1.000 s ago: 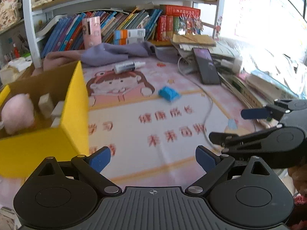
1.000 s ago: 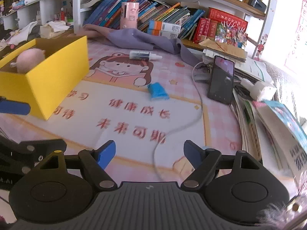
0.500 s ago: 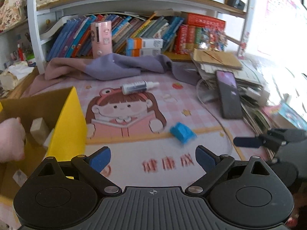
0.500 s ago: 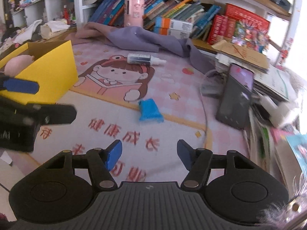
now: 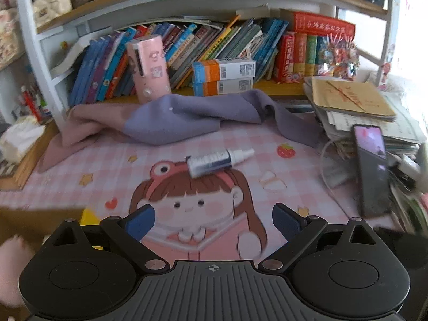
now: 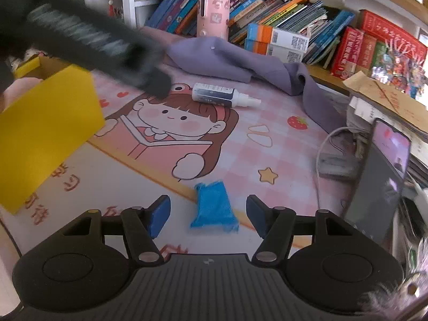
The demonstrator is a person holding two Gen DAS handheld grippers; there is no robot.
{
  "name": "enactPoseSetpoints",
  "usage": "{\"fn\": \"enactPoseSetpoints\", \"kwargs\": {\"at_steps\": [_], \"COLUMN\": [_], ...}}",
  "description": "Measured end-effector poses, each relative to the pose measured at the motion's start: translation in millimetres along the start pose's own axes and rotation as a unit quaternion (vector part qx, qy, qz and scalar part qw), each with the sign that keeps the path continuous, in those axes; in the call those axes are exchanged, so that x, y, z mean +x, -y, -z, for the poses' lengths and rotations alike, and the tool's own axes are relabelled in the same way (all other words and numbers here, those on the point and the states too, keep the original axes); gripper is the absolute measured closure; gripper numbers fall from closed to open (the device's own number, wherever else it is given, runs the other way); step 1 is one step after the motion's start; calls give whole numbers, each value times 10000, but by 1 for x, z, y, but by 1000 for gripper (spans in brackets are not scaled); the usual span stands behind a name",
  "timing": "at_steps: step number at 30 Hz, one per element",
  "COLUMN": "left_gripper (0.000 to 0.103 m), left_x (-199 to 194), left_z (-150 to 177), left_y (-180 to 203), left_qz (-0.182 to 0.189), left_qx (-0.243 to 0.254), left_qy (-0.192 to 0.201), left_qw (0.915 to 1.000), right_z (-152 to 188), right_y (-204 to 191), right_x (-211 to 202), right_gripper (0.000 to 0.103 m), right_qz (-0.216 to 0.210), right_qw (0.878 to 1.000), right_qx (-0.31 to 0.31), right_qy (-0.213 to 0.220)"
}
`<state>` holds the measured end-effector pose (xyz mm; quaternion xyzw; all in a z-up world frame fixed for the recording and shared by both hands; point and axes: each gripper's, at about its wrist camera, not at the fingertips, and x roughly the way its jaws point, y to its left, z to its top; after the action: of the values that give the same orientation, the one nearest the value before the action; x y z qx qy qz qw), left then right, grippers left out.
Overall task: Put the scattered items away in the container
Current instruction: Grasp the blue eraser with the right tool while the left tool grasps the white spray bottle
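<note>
A crumpled blue packet [image 6: 214, 206] lies on the pink cartoon mat, between the fingers of my right gripper [image 6: 208, 215]. The jaws stand open and the pads are clear of the packet on both sides. A white and dark blue spray bottle [image 5: 214, 160] [image 6: 219, 95] lies on its side farther back on the mat. My left gripper [image 5: 213, 220] is open and empty, pointing at the bottle from a distance. The yellow box [image 6: 45, 123] stands at the left, with a pink plush [image 5: 10, 254] in it. The left tool's black body [image 6: 88, 37] crosses the upper left, blurred.
A purple cloth [image 5: 203, 115] is heaped behind the bottle in front of the bookshelf. A dark phone [image 6: 379, 182] leans against stacked papers [image 5: 355, 99] at the right, with a white cable [image 6: 321, 155] beside it. A pink cylinder [image 5: 148, 67] stands on the shelf.
Both grippers have moved forward toward the shelf. The right jaws have narrowed and now straddle the blue packet. The left gripper has passed the yellow box and faces the spray bottle.
</note>
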<state>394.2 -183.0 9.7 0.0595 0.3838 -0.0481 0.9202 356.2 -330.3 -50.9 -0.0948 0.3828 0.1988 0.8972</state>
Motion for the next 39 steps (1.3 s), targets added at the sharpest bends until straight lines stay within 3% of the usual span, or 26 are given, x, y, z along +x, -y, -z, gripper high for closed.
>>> {"fn": "enactPoseSetpoints", "kwargs": {"at_steps": [6,10,13,17,23,30,36,39], "left_gripper": [7,9,16,23,24,33,33,43], "left_x": [61,101,124,149,172,165,151,160], "left_z": [-31,-42,-49,-60,-62,-59,-59,-60], "left_y": [13,22,22,18,15,17,22,25], "left_qz": [-56,-101,71,202,348,548,1021,815], "left_qx": [668,1560,1887,2031,2223,2300,2270,2438], "left_qy": [-198,-381,-489,-690,-1097,-1276,-1344,-1319], "left_qw": [9976,9870,9808,9765,9682,9632,9592,9574], "right_z": [-5,-5,-5,-5,-6,-5,-6,-6], "right_y": [11,16,19,24,31,37,37,35], "right_x": [25,29,29,32,38,37,35,36], "right_gripper": [48,49,49,52,56,61,68,68], "right_qz": [-197,-299,-349,-470,-599,-621,-642,-635], "right_qw": [9995,9992,9990,9984,9971,9966,9964,9967], "right_qx": [87,103,158,191,368,475,461,406], "right_qy": [-213,-236,-240,-265,-305,-269,-293,-292]}}
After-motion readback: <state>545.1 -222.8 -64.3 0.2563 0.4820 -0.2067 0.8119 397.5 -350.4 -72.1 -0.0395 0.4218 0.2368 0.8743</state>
